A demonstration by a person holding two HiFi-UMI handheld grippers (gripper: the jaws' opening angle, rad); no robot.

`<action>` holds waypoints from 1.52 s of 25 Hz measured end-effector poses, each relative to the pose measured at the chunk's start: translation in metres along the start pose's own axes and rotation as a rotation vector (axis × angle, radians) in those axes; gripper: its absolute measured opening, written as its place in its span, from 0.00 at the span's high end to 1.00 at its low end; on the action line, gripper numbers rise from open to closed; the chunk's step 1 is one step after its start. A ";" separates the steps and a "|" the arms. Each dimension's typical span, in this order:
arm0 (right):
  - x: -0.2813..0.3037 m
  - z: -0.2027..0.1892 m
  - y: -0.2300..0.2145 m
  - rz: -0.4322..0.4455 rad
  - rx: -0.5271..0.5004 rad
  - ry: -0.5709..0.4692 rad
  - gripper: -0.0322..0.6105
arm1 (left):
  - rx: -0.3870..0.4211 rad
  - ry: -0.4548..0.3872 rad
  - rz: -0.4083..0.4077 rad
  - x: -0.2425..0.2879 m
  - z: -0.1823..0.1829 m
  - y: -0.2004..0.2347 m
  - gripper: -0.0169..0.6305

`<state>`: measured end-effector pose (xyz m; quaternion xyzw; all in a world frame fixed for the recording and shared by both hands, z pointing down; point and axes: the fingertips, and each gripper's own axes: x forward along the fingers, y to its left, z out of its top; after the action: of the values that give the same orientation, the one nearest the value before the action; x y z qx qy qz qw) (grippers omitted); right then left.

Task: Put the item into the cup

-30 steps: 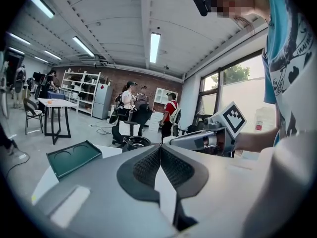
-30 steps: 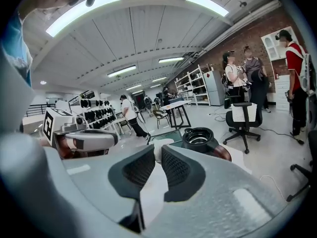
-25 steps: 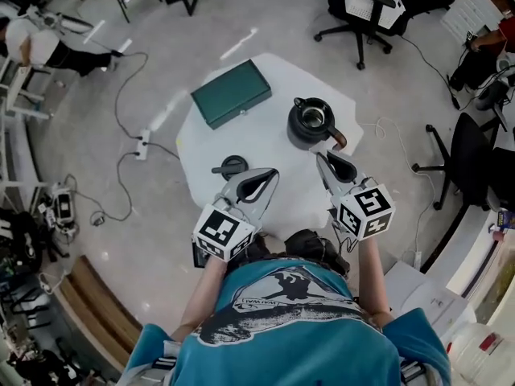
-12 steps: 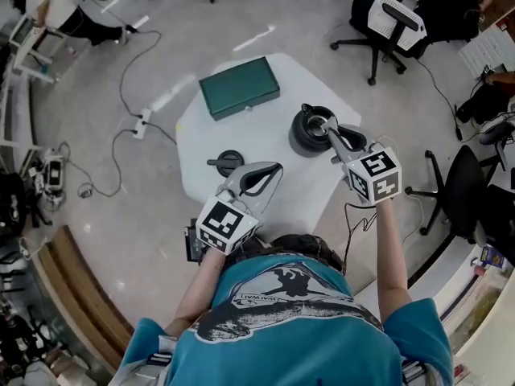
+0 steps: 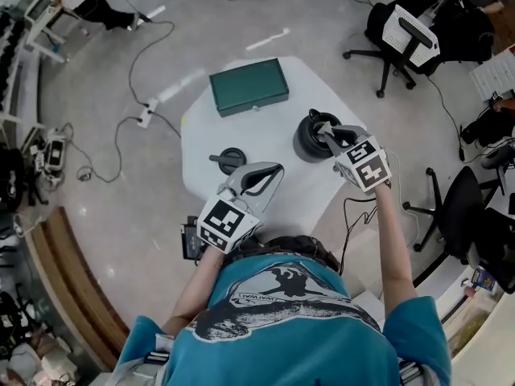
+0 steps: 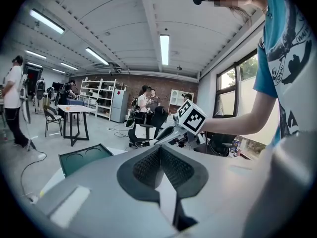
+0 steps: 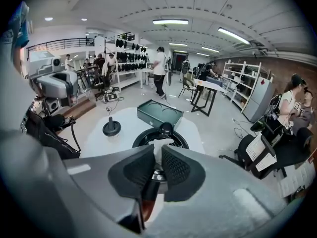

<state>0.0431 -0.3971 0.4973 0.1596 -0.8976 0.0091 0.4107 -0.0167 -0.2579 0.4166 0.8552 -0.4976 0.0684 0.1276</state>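
A black, round cup (image 5: pixel 306 141) with a spout and a brown handle stands at the right side of the white table (image 5: pixel 265 131). My right gripper (image 5: pixel 323 129) hovers over its mouth. In the right gripper view that gripper (image 7: pixel 158 150) is shut on a small white item (image 7: pixel 161 143), directly above the cup (image 7: pixel 144 136). The left gripper (image 5: pixel 275 169) stays near the table's front edge. In its own view, the left gripper (image 6: pixel 159 150) has its pads together with nothing between them.
A green box (image 5: pixel 248 87) lies at the table's far side. A black lid with a knob (image 5: pixel 232 160) rests on the table left of the cup, just beyond the left gripper. Office chairs (image 5: pixel 406 34) and floor cables (image 5: pixel 121 127) surround the table.
My right gripper has moved forward from the table's front edge to over the black cup, carrying the white item. The left gripper has stayed put.
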 end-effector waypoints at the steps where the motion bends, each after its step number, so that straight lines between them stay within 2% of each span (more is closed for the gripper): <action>1: 0.002 -0.002 0.002 0.005 -0.010 0.013 0.89 | -0.002 0.001 0.004 -0.001 -0.001 0.001 0.95; 8: 0.013 -0.008 0.000 0.002 -0.058 0.075 0.88 | -0.009 -0.001 0.023 -0.004 -0.005 -0.001 0.95; 17: 0.018 -0.004 0.001 0.016 -0.068 0.085 0.86 | -0.015 0.001 0.033 -0.005 -0.006 0.003 0.95; 23: 0.014 -0.004 -0.001 0.013 -0.059 0.075 0.81 | -0.018 0.006 0.032 -0.004 -0.007 0.003 0.95; 30: 0.004 0.001 -0.001 -0.004 0.023 -0.022 0.81 | -0.027 0.011 0.030 -0.004 -0.008 0.000 0.95; 38: -0.029 0.032 0.007 -0.005 0.194 -0.271 0.81 | -0.039 0.025 0.039 -0.011 -0.013 0.001 0.95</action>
<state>0.0352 -0.3869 0.4552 0.2006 -0.9393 0.0732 0.2685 -0.0226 -0.2449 0.4267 0.8417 -0.5140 0.0718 0.1493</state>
